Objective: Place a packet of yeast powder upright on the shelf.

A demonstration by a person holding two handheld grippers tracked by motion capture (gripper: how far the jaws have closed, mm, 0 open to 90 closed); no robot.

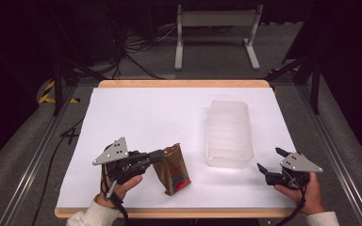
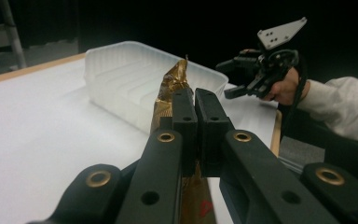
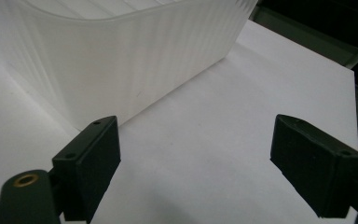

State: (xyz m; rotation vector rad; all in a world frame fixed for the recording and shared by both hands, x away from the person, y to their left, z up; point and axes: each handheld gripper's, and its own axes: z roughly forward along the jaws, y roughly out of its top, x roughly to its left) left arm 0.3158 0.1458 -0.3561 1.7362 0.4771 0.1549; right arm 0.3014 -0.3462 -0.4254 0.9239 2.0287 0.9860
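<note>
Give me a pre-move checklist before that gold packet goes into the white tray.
1. Left tongs shut on the gold packet: ok.
2. Grip sits at the packet's edge, and how firm it is: cannot tell.
3. White tray has nothing inside: ok.
4. Right tongs open, apart from the tray: ok.
5. Path from packet to tray over the white sheet is free: ok.

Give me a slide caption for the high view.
Left gripper pinches a gold snack bag beside the empty plastic tub; right gripper waits open.
</note>
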